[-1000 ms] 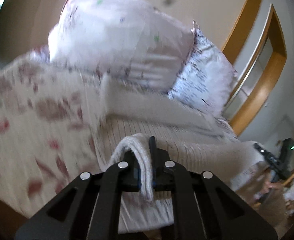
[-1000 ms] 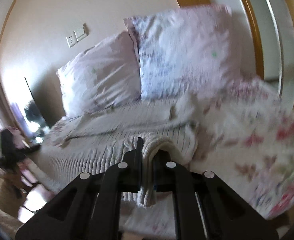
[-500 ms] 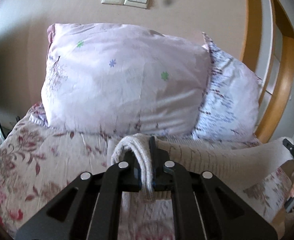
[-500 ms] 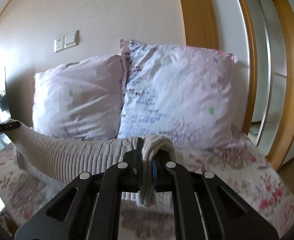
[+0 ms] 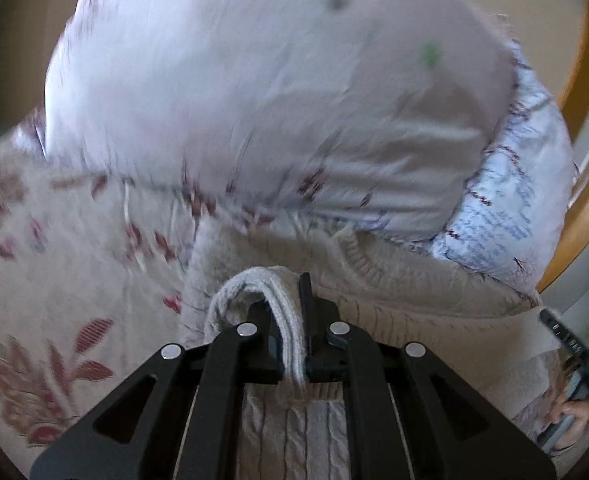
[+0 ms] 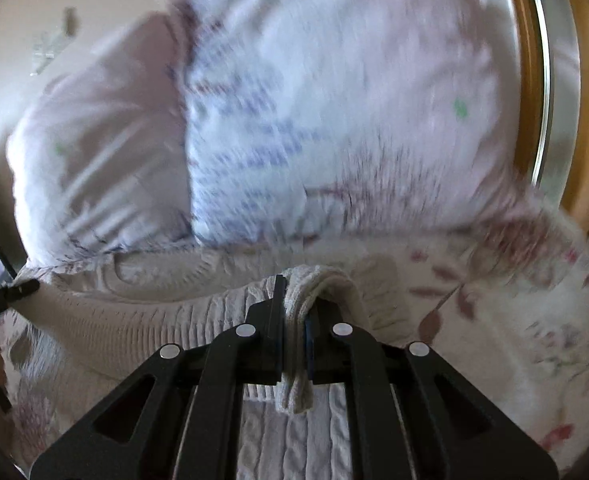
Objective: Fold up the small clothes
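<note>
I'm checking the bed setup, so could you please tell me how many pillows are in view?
2: a pale pink pillow on the left and a blue-patterned pillow beside it on the right, behind the knit sweater. Others may be hidden.

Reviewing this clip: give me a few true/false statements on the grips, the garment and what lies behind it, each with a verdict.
1. The left gripper is shut on the cream knit sweater. True.
2. The right gripper is open and holds nothing. False: it is shut on a bunched edge of the same sweater.
3. Two pillows stand behind the sweater, one pinkish pillow and one blue-patterned pillow. True.
4. The sweater lies on a bare wooden table. False: under it is a floral bedspread.
5. The right-wrist view shows the left gripper's tip at the sweater's far end. True.
</note>
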`<state>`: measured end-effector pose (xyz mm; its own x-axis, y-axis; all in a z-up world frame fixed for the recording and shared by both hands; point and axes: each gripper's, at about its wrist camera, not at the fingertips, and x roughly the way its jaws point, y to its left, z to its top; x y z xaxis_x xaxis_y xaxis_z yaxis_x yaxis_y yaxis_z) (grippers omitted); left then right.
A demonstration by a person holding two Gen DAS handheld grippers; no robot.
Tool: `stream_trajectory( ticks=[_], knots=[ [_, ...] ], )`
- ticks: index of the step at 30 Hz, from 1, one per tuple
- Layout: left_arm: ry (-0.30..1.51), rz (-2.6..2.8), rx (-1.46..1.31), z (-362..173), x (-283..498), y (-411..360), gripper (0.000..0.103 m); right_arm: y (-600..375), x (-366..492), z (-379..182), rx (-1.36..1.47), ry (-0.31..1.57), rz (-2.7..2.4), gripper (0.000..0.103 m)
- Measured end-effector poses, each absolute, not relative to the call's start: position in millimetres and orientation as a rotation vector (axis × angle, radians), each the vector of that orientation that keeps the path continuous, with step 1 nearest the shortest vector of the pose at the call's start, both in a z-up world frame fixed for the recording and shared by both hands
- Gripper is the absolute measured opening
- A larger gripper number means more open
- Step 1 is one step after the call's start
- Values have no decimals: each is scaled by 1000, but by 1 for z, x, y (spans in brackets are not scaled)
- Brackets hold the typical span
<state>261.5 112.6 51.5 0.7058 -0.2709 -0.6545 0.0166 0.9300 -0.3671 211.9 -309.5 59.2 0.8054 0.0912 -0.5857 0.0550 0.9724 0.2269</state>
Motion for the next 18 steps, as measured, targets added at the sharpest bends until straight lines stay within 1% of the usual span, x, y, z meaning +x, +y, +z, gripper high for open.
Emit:
stream_trajectory(
  ticks=[4, 6, 7, 8, 9, 10, 11, 13, 14, 15, 16, 18],
  knots=[
    [824, -181, -449, 35, 280, 121, 7, -323, 236, 48, 367, 704, 37, 8],
    [838, -190, -483, 30, 286, 124, 8, -327, 244, 46, 415, 723, 48, 11],
    [841, -194, -489, 29, 289, 123, 11, -328, 248, 45, 434, 733, 51, 15],
    [840, -201, -495, 27, 292, 123, 14, -330, 252, 45, 449, 738, 57, 23],
    [838, -210, -504, 26, 294, 122, 21, -330, 254, 44, 463, 738, 63, 29],
    [833, -218, -512, 26, 295, 122, 30, -331, 257, 44, 479, 737, 76, 40],
    [824, -228, -518, 28, 295, 121, 34, -331, 258, 45, 486, 733, 81, 48],
    [806, -238, -517, 32, 296, 118, 51, -329, 259, 47, 486, 718, 78, 50],
    [790, -241, -514, 35, 295, 116, 56, -329, 259, 48, 486, 716, 78, 53],
    [779, -238, -510, 38, 294, 116, 64, -330, 259, 49, 488, 711, 75, 54],
    [773, -234, -506, 41, 294, 114, 69, -332, 257, 51, 492, 704, 69, 54],
    [753, -236, -508, 49, 287, 116, 72, -336, 252, 56, 495, 689, 66, 54]
  ],
)
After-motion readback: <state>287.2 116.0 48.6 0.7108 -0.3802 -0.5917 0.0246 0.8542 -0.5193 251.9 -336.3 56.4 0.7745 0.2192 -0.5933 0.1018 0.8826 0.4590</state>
